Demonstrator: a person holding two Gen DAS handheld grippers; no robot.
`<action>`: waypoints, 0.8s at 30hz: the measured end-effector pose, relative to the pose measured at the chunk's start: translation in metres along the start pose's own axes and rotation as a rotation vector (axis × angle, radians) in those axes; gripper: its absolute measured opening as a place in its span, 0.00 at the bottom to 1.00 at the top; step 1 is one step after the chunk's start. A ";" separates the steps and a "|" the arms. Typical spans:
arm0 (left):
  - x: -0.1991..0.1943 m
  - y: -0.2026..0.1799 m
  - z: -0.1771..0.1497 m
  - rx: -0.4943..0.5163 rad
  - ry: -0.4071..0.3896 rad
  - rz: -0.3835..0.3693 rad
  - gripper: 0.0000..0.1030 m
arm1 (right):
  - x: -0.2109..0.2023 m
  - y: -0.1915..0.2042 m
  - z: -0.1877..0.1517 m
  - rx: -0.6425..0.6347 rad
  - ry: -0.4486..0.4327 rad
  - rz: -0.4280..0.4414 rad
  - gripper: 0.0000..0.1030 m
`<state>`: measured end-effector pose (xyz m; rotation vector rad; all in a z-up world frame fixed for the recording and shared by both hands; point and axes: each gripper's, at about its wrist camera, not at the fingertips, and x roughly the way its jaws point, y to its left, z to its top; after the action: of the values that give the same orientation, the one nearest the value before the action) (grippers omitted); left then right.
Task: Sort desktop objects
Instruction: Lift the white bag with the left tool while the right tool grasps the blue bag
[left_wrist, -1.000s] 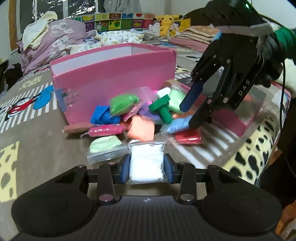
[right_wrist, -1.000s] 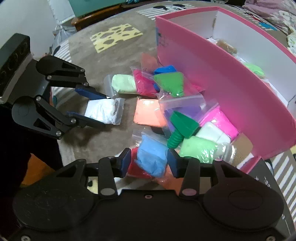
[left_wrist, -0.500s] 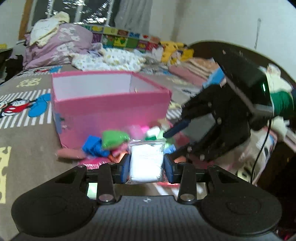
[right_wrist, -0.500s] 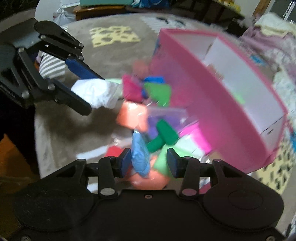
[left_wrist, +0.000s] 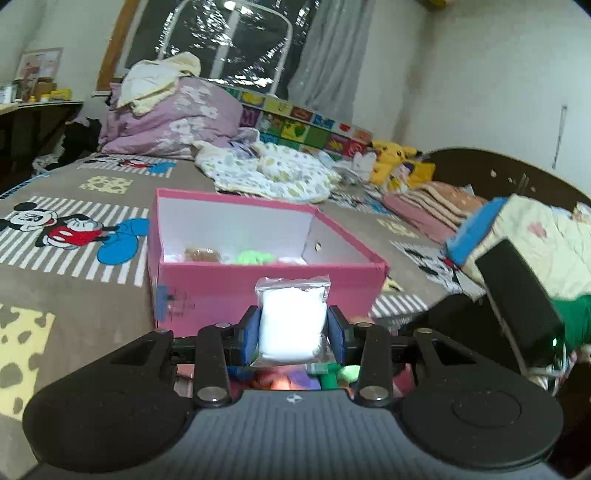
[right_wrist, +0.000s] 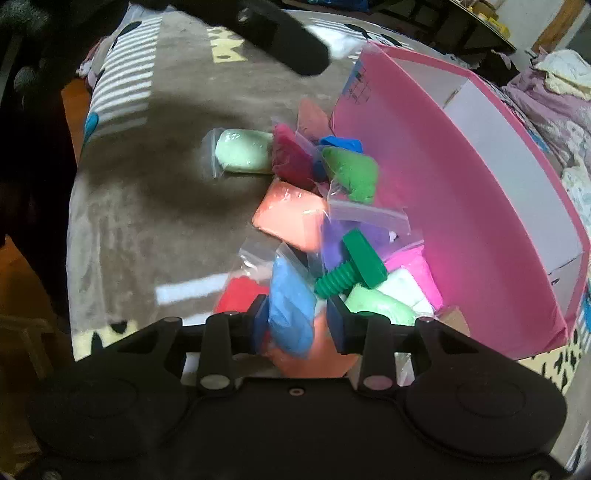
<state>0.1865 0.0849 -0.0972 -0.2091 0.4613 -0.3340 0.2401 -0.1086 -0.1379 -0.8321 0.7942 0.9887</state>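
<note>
My left gripper (left_wrist: 292, 328) is shut on a white clay bag (left_wrist: 291, 321) and holds it up in front of the open pink box (left_wrist: 258, 284). A brown bag (left_wrist: 201, 254) and a green bag (left_wrist: 255, 256) lie inside the box. My right gripper (right_wrist: 297, 319) is shut on a blue clay bag (right_wrist: 290, 306), lifted just above the pile beside the pink box (right_wrist: 461, 206). The pile holds a green toy bolt (right_wrist: 351, 266), an orange bag (right_wrist: 291, 216), a green bag (right_wrist: 352, 171), a magenta bag (right_wrist: 291, 155) and a pale green bag (right_wrist: 242, 149).
The box and pile rest on a brown Mickey Mouse blanket (left_wrist: 74, 229). The right gripper's body (left_wrist: 517, 299) sits low at the right of the left wrist view. The left gripper's arm (right_wrist: 277, 33) crosses the top of the right wrist view. Bedding lies behind (left_wrist: 173, 110).
Both grippers have lifted with their bags. The left one rose from the blanket to above the box's near wall. The right one raised the blue bag off the pile.
</note>
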 end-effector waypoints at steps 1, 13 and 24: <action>0.002 0.000 0.003 -0.005 -0.009 0.006 0.36 | 0.000 -0.001 0.001 0.007 -0.003 0.003 0.30; 0.027 0.001 0.029 -0.017 -0.045 0.126 0.36 | -0.009 -0.008 0.006 0.011 -0.042 0.042 0.20; 0.081 0.009 0.086 0.086 0.060 0.234 0.36 | -0.030 -0.005 0.007 0.051 -0.104 0.098 0.20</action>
<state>0.2972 0.0748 -0.0570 -0.0605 0.5245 -0.1310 0.2356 -0.1149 -0.1078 -0.6972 0.7739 1.0853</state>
